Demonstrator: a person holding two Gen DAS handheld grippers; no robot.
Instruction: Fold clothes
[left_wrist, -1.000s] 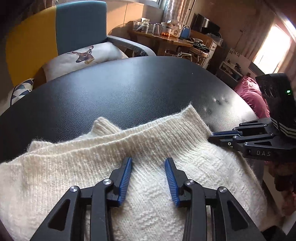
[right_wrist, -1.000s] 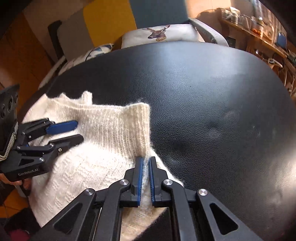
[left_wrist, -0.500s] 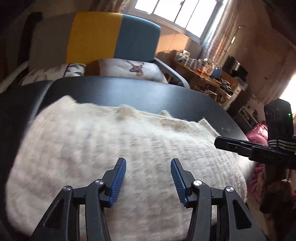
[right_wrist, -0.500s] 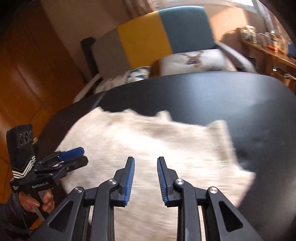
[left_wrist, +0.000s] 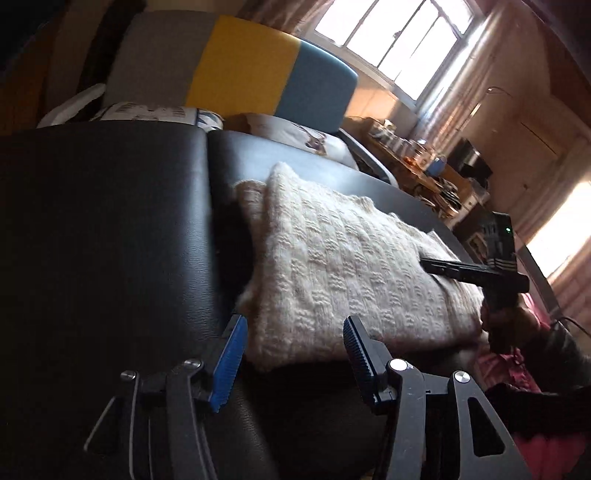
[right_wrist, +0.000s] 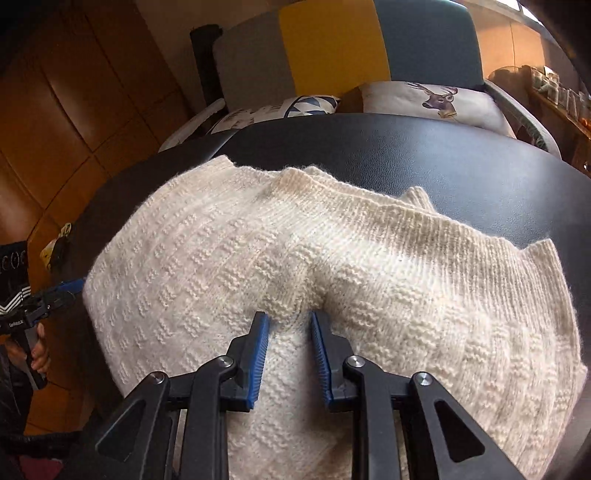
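In the left wrist view, our left claw (left_wrist: 293, 354) fills the bottom of the frame with its blue-padded fingers (left_wrist: 228, 363) spread wide apart, holding nothing. The cream knit sweater (left_wrist: 332, 266) lies folded on the black tabletop (left_wrist: 110, 240), running from the centre toward the right of the frame, its near corner just beyond the claw's tips. At the right, our right claw (left_wrist: 428, 263) reaches in over the sweater's far side; from this angle it looks thin and edge-on, so we cannot judge its gap here. A sofa (left_wrist: 240, 74) in grey, yellow and blue sits in the upper left.

In the right wrist view, our right claw (right_wrist: 288, 319) sits at the bottom centre, its fingers apart, tips pressed into the sweater (right_wrist: 369, 277) with a ridge of knit between them but not clamped. The sweater covers most of the frame, ribbed edge toward the top. At the left edge our left claw (right_wrist: 75, 286) shows beside the sweater, over the tabletop (right_wrist: 443, 155). A deer-print cushion (right_wrist: 436, 98) lies at the upper right.
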